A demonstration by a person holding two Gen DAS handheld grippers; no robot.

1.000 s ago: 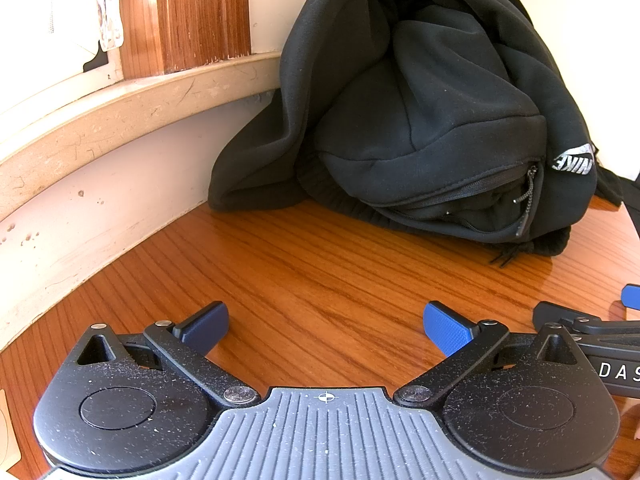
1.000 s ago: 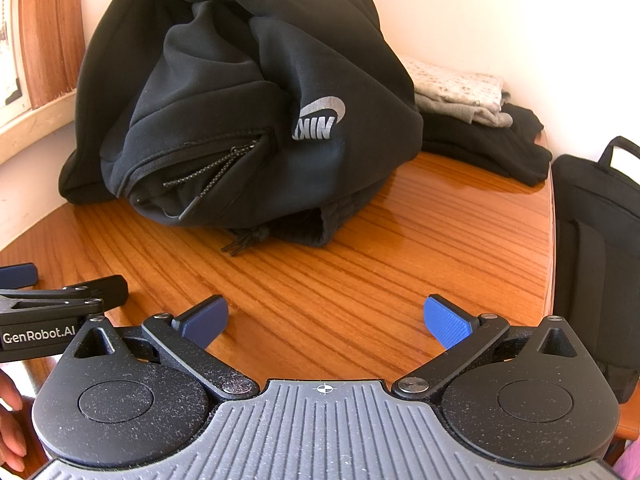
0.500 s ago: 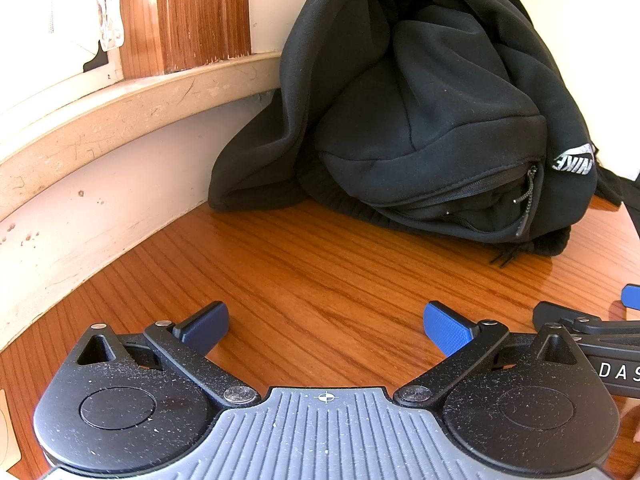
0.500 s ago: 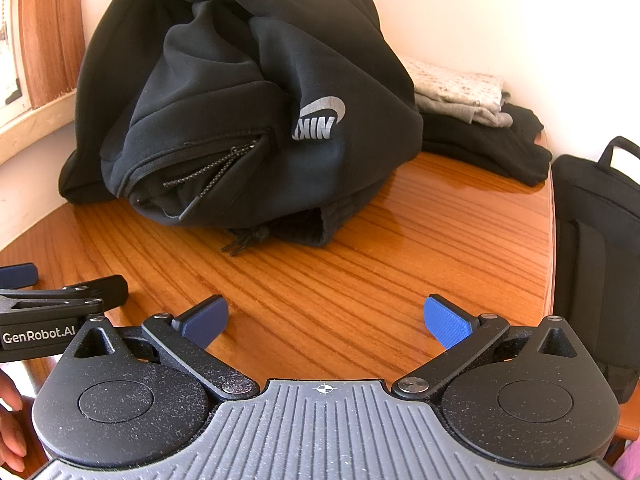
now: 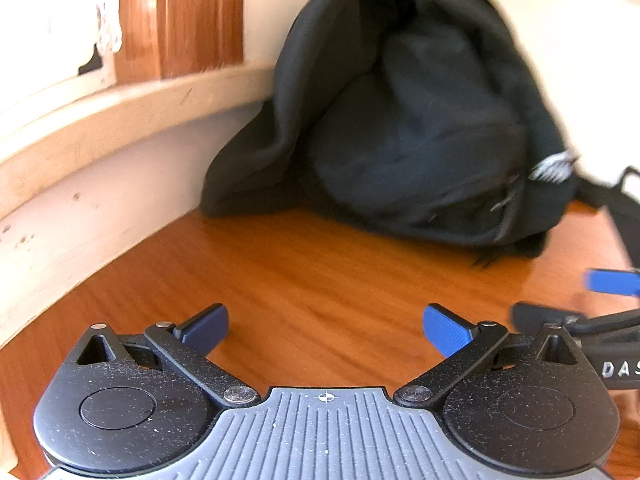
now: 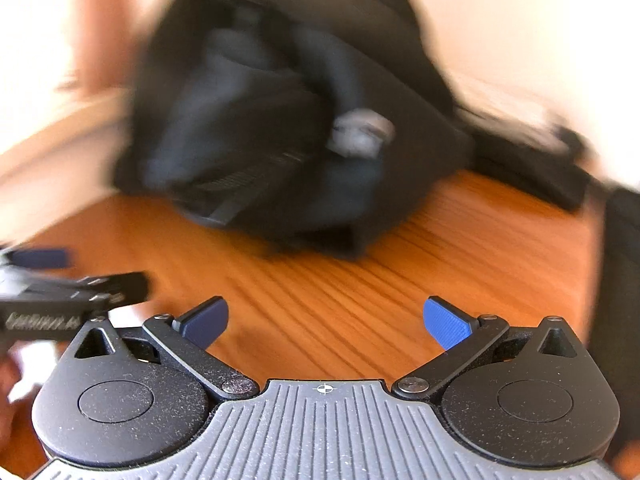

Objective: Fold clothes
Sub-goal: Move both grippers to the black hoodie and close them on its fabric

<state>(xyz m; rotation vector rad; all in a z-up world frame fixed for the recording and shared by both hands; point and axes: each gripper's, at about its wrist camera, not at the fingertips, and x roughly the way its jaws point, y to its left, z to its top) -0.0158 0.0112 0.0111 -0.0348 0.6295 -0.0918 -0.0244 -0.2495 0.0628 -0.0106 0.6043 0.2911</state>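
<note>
Both tools nearer the black hoodie — left tool, right tool agape

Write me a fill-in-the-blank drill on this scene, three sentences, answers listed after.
1. The crumpled hoodie is ____ in colour.
2. It rests on a ____ table, slumped against the wall.
3. The left claw and right claw are both ____, holding nothing.

Missing words: black; wooden; open
</note>
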